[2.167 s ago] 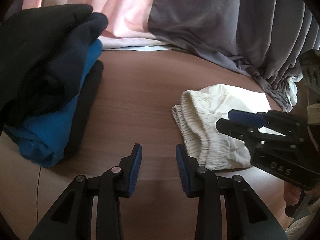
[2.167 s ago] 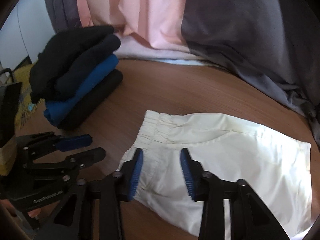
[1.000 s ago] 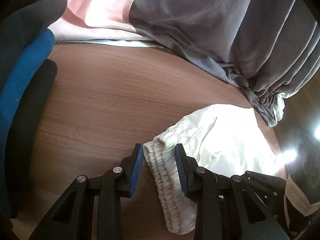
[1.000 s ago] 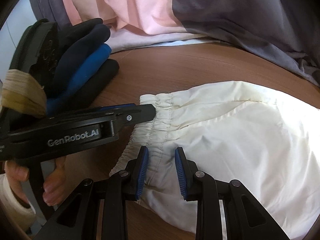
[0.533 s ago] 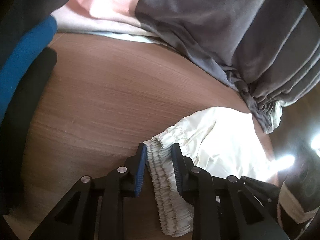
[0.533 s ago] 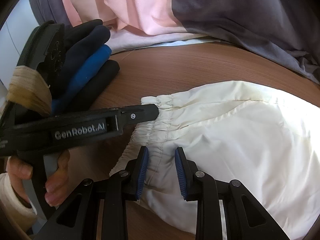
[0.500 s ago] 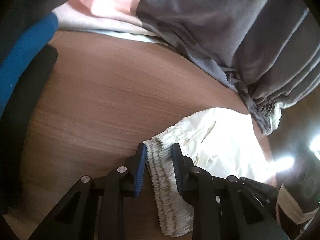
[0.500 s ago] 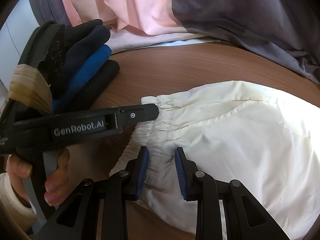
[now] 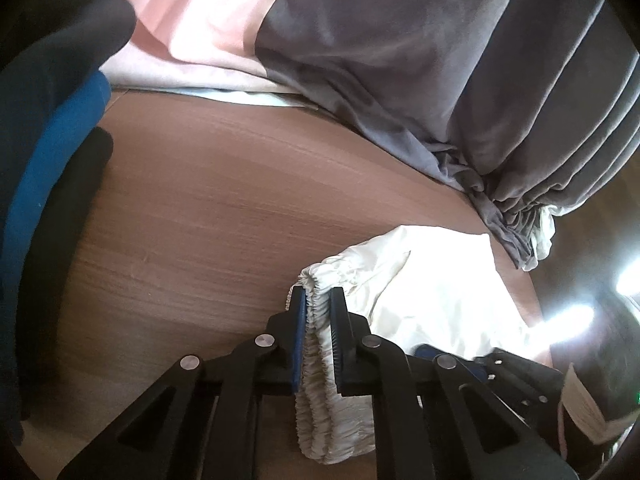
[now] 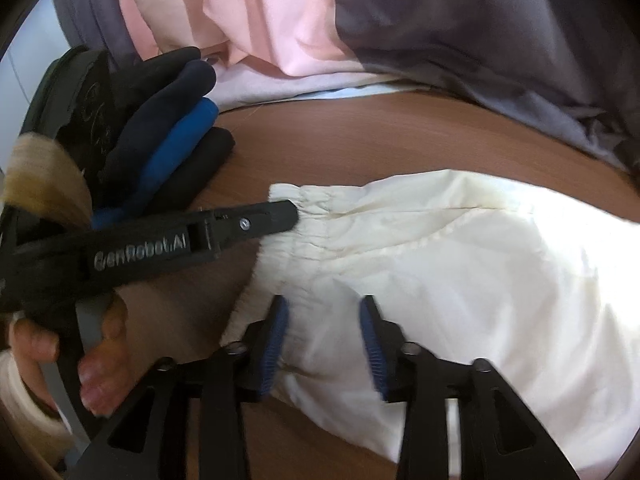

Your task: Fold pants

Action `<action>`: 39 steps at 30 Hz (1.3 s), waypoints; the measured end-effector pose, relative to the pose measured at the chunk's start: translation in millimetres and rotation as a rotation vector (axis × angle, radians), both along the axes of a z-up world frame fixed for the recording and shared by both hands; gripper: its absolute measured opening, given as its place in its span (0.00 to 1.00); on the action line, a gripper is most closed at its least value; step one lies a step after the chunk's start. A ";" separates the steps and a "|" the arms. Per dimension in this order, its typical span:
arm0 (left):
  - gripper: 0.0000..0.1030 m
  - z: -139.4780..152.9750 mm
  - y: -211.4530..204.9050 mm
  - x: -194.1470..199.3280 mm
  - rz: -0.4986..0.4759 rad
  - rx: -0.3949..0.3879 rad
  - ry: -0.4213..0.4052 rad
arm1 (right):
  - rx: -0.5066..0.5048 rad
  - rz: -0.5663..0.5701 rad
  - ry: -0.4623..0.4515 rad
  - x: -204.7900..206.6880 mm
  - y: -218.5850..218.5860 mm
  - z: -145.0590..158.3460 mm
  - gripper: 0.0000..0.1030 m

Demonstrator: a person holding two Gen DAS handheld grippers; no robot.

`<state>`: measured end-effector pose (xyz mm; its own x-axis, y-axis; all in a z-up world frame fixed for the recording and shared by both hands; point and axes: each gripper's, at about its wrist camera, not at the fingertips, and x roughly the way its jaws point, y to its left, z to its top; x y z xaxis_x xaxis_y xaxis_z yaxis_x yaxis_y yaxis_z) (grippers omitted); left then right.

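Cream pants lie folded on the brown wooden table, elastic waistband to the left. My left gripper is shut on the gathered waistband at its far corner; it also shows from the side in the right wrist view. My right gripper is open, its blue pads either side of the cloth at the near edge of the waistband. The pants also show in the left wrist view.
A stack of folded black, navy and blue clothes sits at the table's left; it also shows in the left wrist view. Grey and pink curtains hang along the far edge and bunch at the right.
My left gripper has closed tighter on the waistband corner. My right gripper has opened wider over the near edge of the pants.
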<state>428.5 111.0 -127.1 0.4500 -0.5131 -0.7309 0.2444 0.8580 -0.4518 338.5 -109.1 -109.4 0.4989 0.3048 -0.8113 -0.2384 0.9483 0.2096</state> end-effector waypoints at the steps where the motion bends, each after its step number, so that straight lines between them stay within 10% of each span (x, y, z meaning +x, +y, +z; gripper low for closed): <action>1: 0.12 1.8 -0.1 0.1 -0.007 0.002 0.002 | -0.022 0.006 -0.011 -5.1 0.2 2.6 0.49; 23: 0.11 48.2 1.0 -2.3 -0.048 -0.012 0.001 | -0.375 0.229 -0.300 -47.5 75.0 -8.9 0.58; 29: 0.11 40.7 2.0 1.7 -0.054 0.014 0.018 | -0.335 0.232 -0.265 -44.8 70.5 -9.5 0.51; 34: 0.12 36.0 4.1 5.3 -0.064 0.047 0.014 | -0.319 0.215 -0.235 -35.3 59.3 -13.8 0.24; 39: 0.42 43.7 7.9 -0.3 -0.046 0.099 -0.016 | -0.195 0.154 -0.203 -30.2 31.2 7.1 0.19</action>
